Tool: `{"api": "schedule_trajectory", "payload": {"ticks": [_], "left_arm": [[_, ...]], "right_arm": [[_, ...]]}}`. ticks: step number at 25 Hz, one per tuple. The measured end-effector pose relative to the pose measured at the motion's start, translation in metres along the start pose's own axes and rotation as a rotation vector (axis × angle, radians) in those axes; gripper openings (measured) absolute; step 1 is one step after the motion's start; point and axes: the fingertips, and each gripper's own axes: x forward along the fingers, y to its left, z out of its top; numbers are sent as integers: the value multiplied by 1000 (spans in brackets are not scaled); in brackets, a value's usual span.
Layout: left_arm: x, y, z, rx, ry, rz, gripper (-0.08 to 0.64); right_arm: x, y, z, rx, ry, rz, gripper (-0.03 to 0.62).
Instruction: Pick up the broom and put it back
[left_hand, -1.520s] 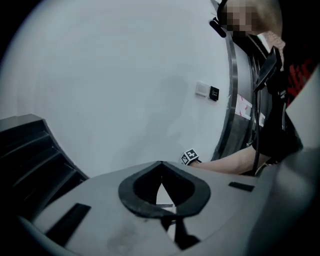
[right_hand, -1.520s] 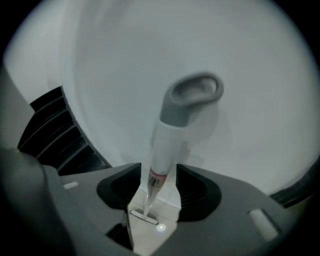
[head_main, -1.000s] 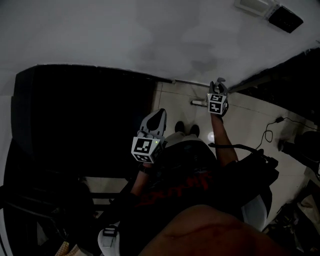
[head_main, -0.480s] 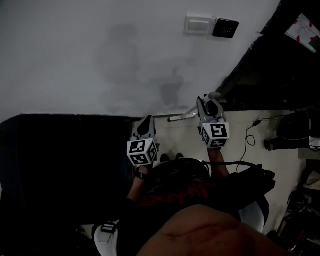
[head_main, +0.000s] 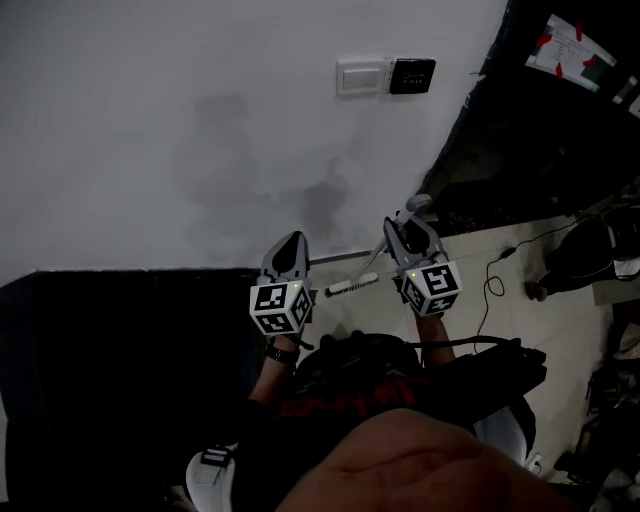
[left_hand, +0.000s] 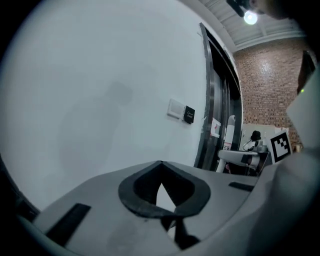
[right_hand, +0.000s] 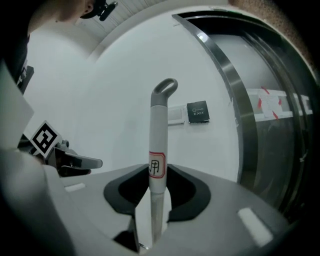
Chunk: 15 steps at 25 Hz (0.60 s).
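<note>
Your right tongs (head_main: 403, 232) are clenched on the broom (right_hand: 159, 125) handle. It stands upright through them, hook end up, facing the wall (head_main: 200, 120). Your left tongs (head_main: 289, 247), closed and empty, hang just beside on the left.

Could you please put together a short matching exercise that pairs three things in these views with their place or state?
Things:
1 broom handle
2 left gripper
3 black panel

Places or states:
A on the wall beside the white switch plate
B jaws together, nothing between
C clamped in the right gripper's jaws

Pairs: 1-C; 2-B; 3-A
</note>
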Motion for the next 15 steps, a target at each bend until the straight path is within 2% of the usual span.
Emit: {"api": "schedule_trajectory", "payload": {"ticks": [4,8,15], "left_arm": [[-2,-19,2,-1,-16,-45,3],[0,-44,-1,52,-19,-142,1],[2,-53,-9,31,-10,-165,9]], "right_arm": [[-11,2,-1,27,-9,38,103],[-19,2,-9,55,-17,74,104],[-25,-2,-18,52,-5,72,104]]}}
